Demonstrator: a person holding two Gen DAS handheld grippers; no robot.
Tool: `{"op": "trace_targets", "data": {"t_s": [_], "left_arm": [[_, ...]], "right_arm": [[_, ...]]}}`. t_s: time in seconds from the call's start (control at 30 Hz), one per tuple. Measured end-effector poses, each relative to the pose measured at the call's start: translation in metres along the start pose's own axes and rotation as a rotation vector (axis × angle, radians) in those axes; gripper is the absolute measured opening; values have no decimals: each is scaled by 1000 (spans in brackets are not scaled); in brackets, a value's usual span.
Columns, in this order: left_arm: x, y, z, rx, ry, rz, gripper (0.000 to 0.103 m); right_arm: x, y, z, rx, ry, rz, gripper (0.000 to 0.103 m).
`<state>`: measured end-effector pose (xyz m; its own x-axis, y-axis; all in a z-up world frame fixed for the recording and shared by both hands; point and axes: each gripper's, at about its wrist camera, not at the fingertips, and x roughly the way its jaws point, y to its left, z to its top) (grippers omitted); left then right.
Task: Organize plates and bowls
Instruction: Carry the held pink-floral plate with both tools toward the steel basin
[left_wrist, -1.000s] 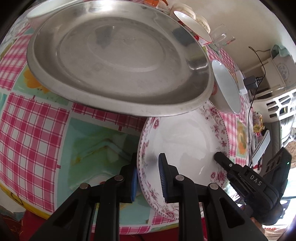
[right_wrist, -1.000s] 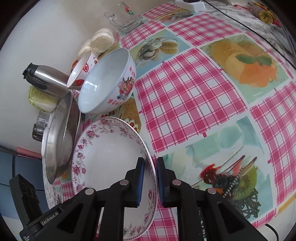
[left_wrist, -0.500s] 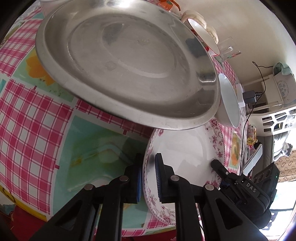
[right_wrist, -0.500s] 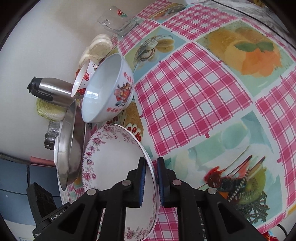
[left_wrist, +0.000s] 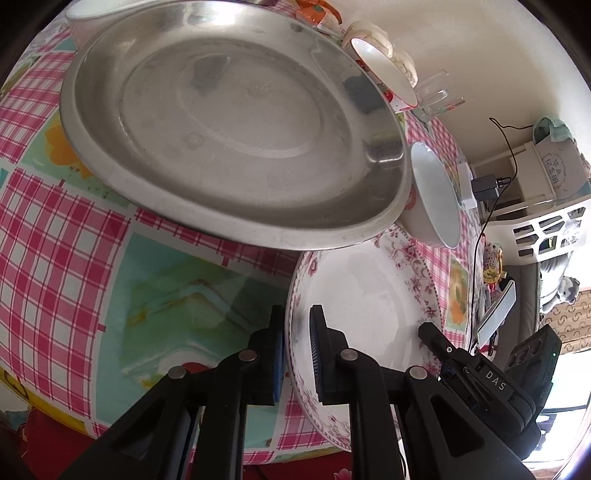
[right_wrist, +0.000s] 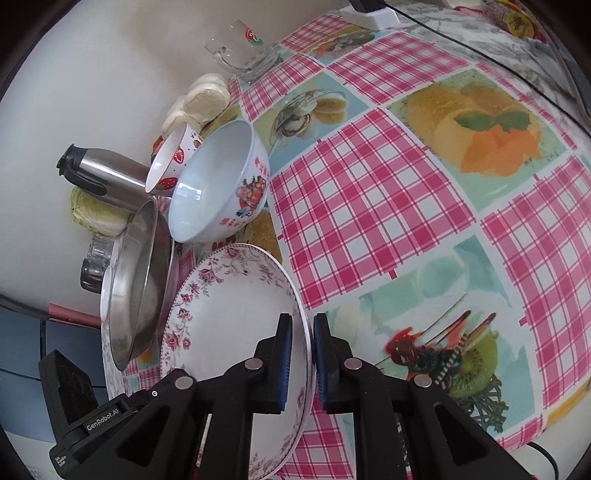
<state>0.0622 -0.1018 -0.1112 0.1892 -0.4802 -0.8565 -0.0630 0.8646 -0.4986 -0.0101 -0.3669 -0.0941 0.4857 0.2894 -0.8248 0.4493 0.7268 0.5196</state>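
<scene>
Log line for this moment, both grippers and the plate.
left gripper: shut on floral plate rim | right gripper: shut on opposite rim | steel tray: overlaps plate's far edge | white bowl: beside, untouched

A home dining corner. A checked oilcloth table stands against the wall, dishes, steamed buns and a cabbage along its wall edge. A laundry basket sits beyond the table's far end.

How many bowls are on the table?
2: a big white bowl beside the flowered plate, and a small strawberry bowl tilted behind it. More may be hidden behind the steel pan.
</scene>
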Motion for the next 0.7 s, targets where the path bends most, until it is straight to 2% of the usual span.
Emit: {"op": "trace_targets", "data": {"t_s": [0.3, 0.7], "left_arm": [[-8, -3, 3, 15, -10, -24, 13], [-19, -6, 6, 41, -15, -38, 13]], "right_arm": [[1, 1, -4, 17, 25, -7, 13], [-28, 4, -13, -12, -35, 21, 13]]}}
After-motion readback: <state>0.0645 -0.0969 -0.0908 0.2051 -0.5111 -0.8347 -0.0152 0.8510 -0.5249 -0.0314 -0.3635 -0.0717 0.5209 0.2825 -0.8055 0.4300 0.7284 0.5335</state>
